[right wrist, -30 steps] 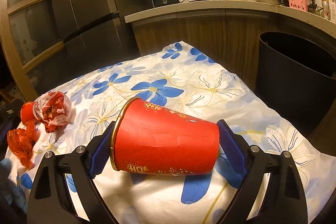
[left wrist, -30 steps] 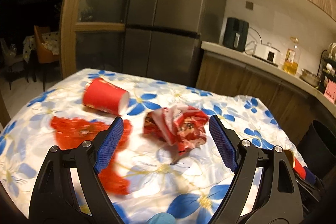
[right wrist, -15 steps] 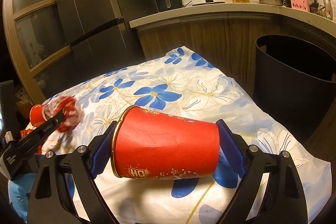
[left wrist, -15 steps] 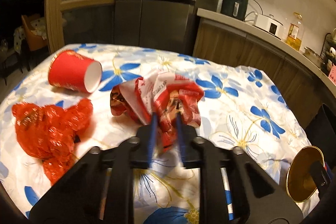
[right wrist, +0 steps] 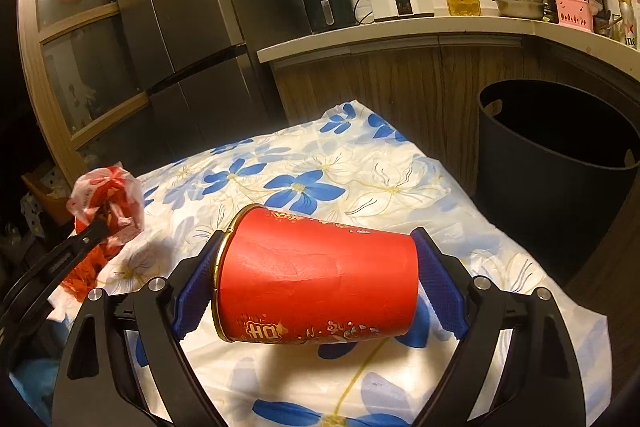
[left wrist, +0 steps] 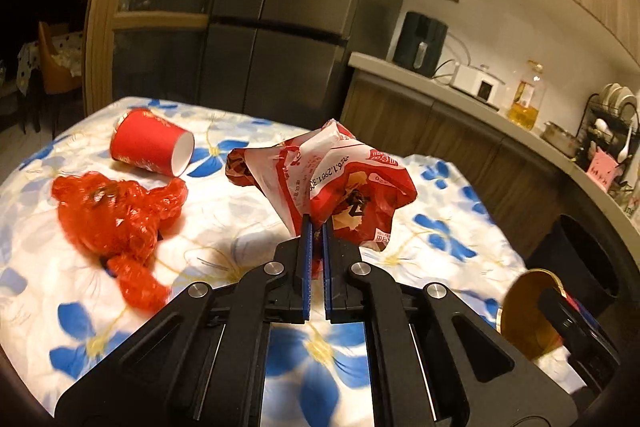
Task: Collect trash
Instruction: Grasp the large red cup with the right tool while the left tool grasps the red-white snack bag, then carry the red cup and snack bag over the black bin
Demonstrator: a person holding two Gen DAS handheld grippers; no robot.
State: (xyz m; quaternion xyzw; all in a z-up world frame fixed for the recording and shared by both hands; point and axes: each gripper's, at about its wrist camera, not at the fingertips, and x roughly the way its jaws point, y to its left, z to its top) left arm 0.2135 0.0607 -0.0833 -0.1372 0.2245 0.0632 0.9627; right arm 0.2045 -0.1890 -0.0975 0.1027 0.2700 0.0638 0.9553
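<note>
My left gripper [left wrist: 316, 227] is shut on a crumpled red-and-white snack wrapper [left wrist: 340, 179], lifted above the flowered tablecloth [left wrist: 224, 223]. The same wrapper [right wrist: 106, 197] shows at the far left of the right wrist view, pinched in the left gripper's black fingers. My right gripper [right wrist: 316, 279] is shut on a red paper cup with a gold rim [right wrist: 316, 279], held lengthwise between the blue pads above the cloth. That cup's gold rim [left wrist: 528, 311] appears at the lower right of the left wrist view. A second red cup [left wrist: 150, 147] lies on its side, and a crumpled red plastic bag [left wrist: 116, 215] lies near it.
A black bin [right wrist: 556, 155] stands past the table's right edge, below a wooden counter [right wrist: 420, 31] with appliances and an oil bottle. A tall dark fridge [left wrist: 288, 11] stands behind the table. A chair [left wrist: 56, 67] sits in the dark room at the left.
The left gripper closed on the snack wrapper and lifted it off the cloth. The right gripper kept its hold on the red cup and rose slightly.
</note>
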